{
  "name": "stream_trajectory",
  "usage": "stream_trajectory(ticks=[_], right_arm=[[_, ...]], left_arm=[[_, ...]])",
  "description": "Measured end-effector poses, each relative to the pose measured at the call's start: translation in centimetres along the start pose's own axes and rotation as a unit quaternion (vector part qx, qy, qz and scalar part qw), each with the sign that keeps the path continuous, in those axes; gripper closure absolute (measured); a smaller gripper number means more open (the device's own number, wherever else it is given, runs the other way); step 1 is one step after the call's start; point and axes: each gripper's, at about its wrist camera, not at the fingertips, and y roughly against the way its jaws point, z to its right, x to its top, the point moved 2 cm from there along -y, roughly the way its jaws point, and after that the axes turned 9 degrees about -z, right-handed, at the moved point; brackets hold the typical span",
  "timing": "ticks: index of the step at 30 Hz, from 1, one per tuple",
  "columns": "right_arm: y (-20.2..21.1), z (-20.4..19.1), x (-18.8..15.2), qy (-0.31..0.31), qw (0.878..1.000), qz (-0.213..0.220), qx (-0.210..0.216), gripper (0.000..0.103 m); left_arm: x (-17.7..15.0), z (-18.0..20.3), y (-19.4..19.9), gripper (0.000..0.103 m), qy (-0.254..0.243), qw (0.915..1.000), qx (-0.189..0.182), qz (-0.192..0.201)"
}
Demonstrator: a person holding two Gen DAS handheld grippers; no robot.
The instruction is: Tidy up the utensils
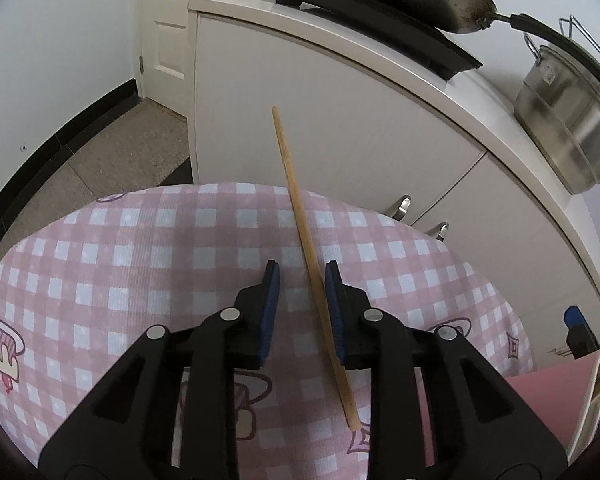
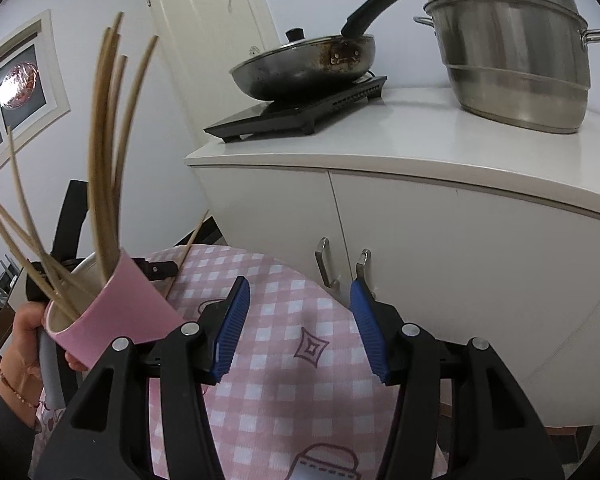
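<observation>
Wooden chopstick (image 1: pixel 300 216) is being loosely cradled between the left gripper's (image 1: pixel 302 276) parted jaws; re-gripping, then dropping into the pink cup (image 2: pixel 116 312), seems needed.

One loose chopstick (image 1: pixel 300 216) lies between the left fingers (image 1: pixel 270 300). One pink cup (image 2: pixel 118 312), left of the right fingers (image 2: pixel 234 324), holds about seven chopsticks (image 2: pixel 104 152). Beyond the fingers stand one frying pan (image 2: pixel 300 66), one steel pot (image 2: pixel 512 52) and one cooktop (image 2: pixel 296 114).
</observation>
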Motion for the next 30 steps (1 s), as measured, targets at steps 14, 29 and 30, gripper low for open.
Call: stream_trajectory(ticks=[14,29,30], right_arm=[[-1.7,-0.8,0.9,0.013,1.000,-0.017,0.002,0.051],[-3.1,-1.5,1.0,0.026,0.999,-0.035,0.009,0.051],[-3.1,-1.6,1.0,0.027,0.999,-0.035,0.010,0.051]], left_arm=[[-0.2,1.1,-0.1,0.056,-0.028,0.9996,-0.009,-0.001],[-1.1,0.4,0.4,0.097,-0.036,0.9986,0.020,0.033],[-1.2,0.4,0.7,0.098,-0.036,0.9981,0.031,0.039]])
